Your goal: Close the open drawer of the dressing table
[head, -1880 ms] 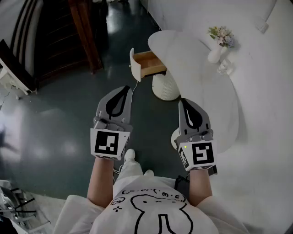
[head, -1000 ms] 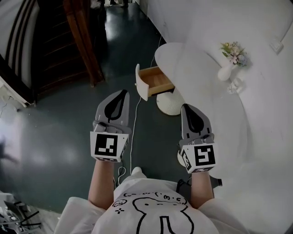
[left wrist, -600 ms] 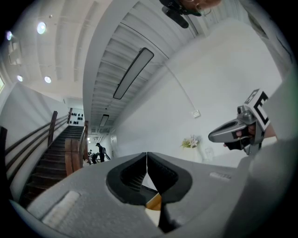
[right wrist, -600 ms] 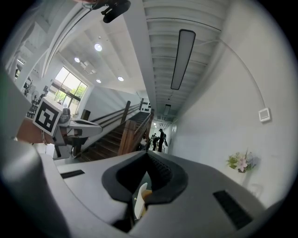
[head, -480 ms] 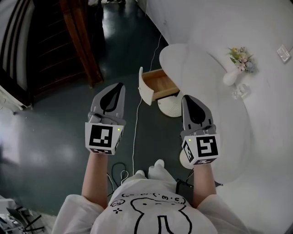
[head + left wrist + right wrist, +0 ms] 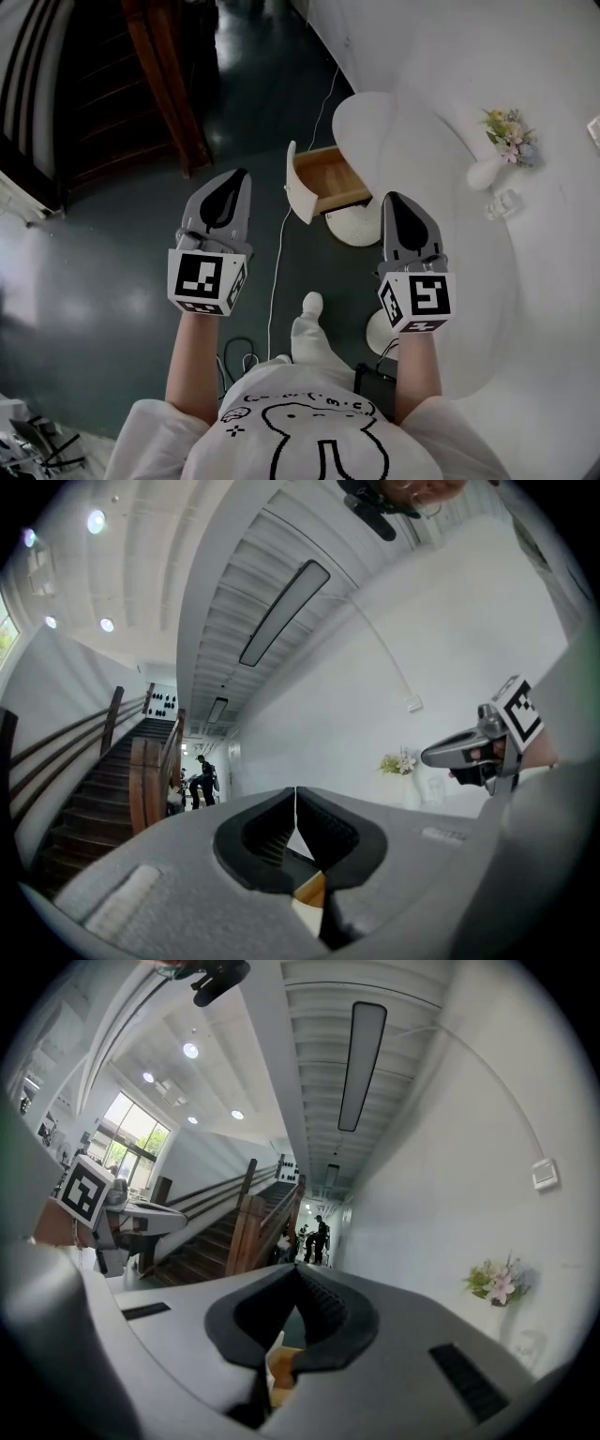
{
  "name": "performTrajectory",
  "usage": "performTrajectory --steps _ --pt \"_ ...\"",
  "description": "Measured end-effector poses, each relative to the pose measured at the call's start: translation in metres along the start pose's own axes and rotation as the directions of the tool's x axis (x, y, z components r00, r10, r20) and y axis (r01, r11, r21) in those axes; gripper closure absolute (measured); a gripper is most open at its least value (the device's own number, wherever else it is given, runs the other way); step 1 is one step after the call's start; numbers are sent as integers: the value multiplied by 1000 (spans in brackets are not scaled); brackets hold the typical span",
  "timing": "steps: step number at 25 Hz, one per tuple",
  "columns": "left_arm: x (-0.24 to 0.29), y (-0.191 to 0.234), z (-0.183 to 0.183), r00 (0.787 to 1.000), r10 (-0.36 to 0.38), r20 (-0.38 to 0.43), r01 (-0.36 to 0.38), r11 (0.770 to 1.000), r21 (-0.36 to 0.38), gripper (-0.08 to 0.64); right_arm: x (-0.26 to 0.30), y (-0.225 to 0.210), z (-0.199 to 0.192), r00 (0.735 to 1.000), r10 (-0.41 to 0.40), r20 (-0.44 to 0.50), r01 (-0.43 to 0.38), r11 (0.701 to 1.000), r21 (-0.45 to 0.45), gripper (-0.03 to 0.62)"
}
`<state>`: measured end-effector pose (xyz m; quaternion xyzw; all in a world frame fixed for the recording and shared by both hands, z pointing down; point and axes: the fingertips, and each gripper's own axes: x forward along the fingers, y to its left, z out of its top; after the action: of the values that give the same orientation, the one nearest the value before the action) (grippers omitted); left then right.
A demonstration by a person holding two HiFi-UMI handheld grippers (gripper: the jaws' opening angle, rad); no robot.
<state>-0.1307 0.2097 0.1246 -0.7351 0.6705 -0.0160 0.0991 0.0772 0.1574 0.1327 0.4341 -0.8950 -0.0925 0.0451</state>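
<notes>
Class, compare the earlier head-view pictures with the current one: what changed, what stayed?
The person stepped closer, bringing the left gripper and right gripper nearer the open white-fronted wooden drawer of the white dressing table. Nothing was grasped or released. The drawer stays open; both grippers' jaws stay shut, empty.

No legible text is found; a small line of lettering on the person's shirt (image 6: pixel 319 433), at 6 o'clock in the head view, cannot be read.

Bright ceiling lights, glossy floor glare — fisheye-warped edges.
</notes>
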Motion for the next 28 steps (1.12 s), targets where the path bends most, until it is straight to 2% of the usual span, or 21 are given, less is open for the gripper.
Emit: performTrajectory --steps 8,13,18,24,28 --pt "89 18 -19 998 56 -25 -56 998 -1 541 75 -53 -26 1000 23 -15 -23 999 32 597" --pt "156 20 -27 998 50 -23 -50 999 17 541 127 -99 -36 1000 23 -18 -22 999 44 597" --pt "217 19 -44 998 36 -55 -34 999 30 541 172 -136 -55 999 31 -39 -29 997 72 597" --pt "254 24 -73 992 61 -111 -59 998 16 541 207 -147 -84 996 55 -75 -46 993 108 597" --pt "263 33 -100 988 48 -148 -57 997 -59 543 221 -140 -102 993 63 -104 -50 992 115 597"
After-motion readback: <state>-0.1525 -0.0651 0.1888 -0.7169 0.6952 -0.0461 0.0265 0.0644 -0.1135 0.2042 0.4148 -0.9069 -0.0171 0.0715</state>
